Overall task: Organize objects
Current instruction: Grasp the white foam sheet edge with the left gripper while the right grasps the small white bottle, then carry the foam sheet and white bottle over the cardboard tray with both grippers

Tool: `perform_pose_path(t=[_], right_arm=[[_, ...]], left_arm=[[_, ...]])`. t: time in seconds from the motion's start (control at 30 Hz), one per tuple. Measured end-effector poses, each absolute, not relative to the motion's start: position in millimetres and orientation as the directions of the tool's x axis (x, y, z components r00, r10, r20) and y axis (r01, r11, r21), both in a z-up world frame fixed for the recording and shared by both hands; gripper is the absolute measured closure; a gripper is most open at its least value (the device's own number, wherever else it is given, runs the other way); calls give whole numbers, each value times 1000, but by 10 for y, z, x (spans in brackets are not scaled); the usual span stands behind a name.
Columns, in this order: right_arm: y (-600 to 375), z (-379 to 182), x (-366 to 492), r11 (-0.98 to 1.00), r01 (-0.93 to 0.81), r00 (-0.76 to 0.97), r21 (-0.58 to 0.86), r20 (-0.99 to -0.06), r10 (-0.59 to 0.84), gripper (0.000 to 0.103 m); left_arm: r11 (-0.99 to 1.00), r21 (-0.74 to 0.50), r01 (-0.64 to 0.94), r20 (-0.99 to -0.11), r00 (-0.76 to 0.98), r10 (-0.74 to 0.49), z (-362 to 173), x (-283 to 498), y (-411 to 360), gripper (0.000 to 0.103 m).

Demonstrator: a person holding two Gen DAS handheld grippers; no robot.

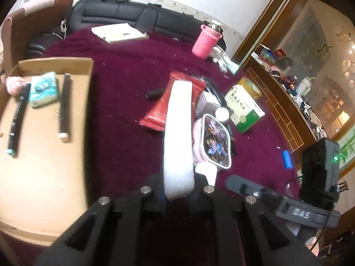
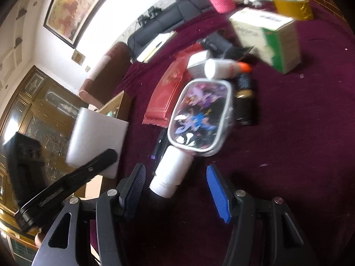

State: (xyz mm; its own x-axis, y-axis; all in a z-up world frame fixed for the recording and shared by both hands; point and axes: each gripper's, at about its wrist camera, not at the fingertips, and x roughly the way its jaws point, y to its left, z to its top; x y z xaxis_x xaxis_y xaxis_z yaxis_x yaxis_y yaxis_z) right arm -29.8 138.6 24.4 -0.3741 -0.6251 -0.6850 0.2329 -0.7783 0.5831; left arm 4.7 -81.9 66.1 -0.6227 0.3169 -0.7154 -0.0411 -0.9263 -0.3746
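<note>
My left gripper (image 1: 177,190) is shut on a long white foam block (image 1: 178,133) and holds it above the maroon cloth; the block also shows in the right wrist view (image 2: 97,141). A wooden tray (image 1: 44,166) at the left holds two black markers (image 1: 64,106), a teal tissue pack (image 1: 43,88) and a pink ball. My right gripper (image 2: 177,186) is open, its fingers either side of a white bottle (image 2: 172,173) lying on the cloth. A cartoon-print pouch (image 2: 199,117) lies just beyond the bottle.
A cluttered pile holds a red packet (image 2: 168,90), a green-white box (image 2: 270,40), a glue stick (image 2: 226,66), a black tube (image 2: 244,102), a yellow tape roll (image 2: 292,6) and a pink cup (image 1: 205,41). A notebook (image 1: 119,33) lies far back. A blue battery (image 1: 287,159) lies right.
</note>
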Motion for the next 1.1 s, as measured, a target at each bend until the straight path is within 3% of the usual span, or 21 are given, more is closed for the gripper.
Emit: perform_pose_path(t=[0.2, 0.5, 1.1], right_arm=[[1162, 128, -404, -802, 205, -357, 561, -720, -595, 41], [933, 202, -273, -875, 322, -412, 361, -779, -473, 61], [1076, 481, -70, -845, 347, -467, 408, -706, -533, 63]], left_arm=[[-927, -373, -38, -707, -635, 310, 644, 179, -927, 89], [-922, -386, -39, -702, -636, 321, 607, 230, -968, 89], [-911, -410, -45, -680, -650, 338, 654, 350, -1001, 89]])
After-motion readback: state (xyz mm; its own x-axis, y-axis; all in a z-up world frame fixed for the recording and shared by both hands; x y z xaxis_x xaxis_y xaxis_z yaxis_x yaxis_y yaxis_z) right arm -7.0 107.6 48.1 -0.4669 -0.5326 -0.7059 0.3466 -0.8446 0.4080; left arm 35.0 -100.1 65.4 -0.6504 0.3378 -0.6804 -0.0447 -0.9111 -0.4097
